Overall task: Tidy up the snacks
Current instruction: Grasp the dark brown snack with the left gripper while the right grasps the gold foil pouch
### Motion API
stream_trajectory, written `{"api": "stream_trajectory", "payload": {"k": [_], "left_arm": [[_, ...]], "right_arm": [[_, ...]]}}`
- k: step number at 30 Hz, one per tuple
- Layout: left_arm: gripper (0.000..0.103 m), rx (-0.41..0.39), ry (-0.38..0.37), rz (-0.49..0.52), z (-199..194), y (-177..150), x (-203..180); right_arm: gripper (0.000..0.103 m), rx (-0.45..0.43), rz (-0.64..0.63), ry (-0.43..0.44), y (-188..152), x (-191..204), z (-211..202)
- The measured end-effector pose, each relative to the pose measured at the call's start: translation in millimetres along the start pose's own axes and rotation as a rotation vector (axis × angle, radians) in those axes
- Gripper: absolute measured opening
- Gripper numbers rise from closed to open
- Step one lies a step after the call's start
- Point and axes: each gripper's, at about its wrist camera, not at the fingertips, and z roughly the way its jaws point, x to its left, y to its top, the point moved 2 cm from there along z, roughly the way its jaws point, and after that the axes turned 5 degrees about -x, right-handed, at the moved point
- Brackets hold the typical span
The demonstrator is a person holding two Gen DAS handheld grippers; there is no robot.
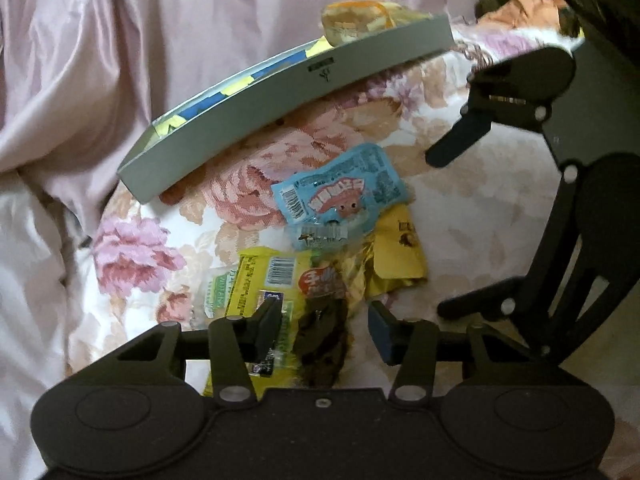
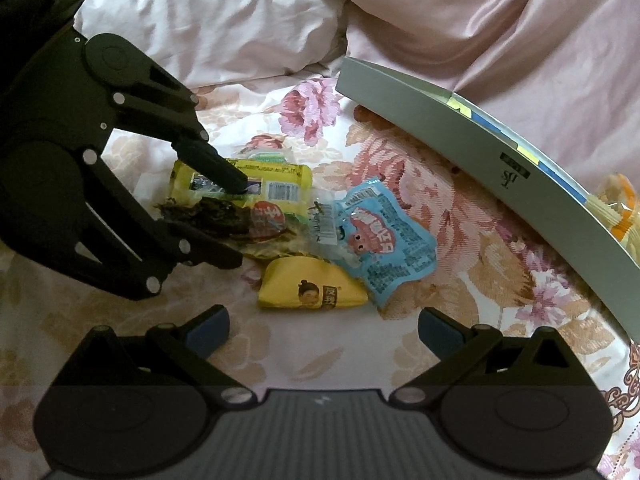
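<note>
left gripper [image 1: 324, 322] jaws apart, straddling the green pack [image 1: 260, 284] with dark contents, one finger [image 2: 216, 166] touching its top, the other beside its lower edge. right gripper [image 2: 322, 330] wide open, empty, hovering over the floral sheet [image 2: 440, 208] just below the yellow pack [image 2: 308, 288]. blue pack [image 2: 384, 240] overlaps the green and yellow ones mid-bed. grey box [image 2: 500, 172] open, tilted, lying near the pink quilt [image 2: 500, 32], well apart from the pile. orange pack [image 1: 360, 20] in the box at its far end.
</note>
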Motion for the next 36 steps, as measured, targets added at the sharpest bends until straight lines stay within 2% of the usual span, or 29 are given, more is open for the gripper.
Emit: {"api": "stream_trajectory", "payload": {"k": [4,8,10,18,21,23,24,25,31,36], "left_arm": [[0.055,0.02,0.027,-0.003,1.9,-1.0,4.2],[0.047,0.048,0.046,0.01,2.8,-0.6,5.0],[0.047,0.059,0.047,-0.001,2.0,0.1,7.4],[0.046,0.105,0.065,-0.202,-2.4,-1.5,31.5],[0.046,0.116,0.066,-0.272,-4.9,-3.6,37.6],[0.046,0.123,0.066,-0.301,-6.1,-4.7,38.2],[0.046,0.125,0.064,-0.313,-6.7,-5.3,38.3],[0.046,0.127,0.062,-0.323,-7.3,-5.9,38.3],[0.046,0.139,0.039,-0.392,-14.0,-10.3,34.1],[0.046,0.15,0.022,-0.383,-19.1,-12.8,22.3]], "right_arm": [[0.102,-0.006,0.009,0.006,-1.0,-0.2,1.1],[0.102,-0.003,0.103,0.058,-4.1,-8.1,9.0],[0.102,-0.001,0.142,0.081,-4.6,-12.7,13.5],[0.097,-0.042,0.149,0.108,3.8,-21.5,33.8],[0.091,-0.042,0.156,0.132,7.2,-21.5,41.6],[0.078,-0.041,0.134,0.143,9.1,-18.5,39.2],[0.075,-0.04,0.124,0.148,9.4,-17.1,37.5],[0.068,-0.036,0.114,0.151,9.7,-15.7,36.0],[0.067,0.029,0.095,0.141,10.1,-10.4,26.1],[0.067,0.111,0.165,0.152,2.9,-18.8,12.5]]}}
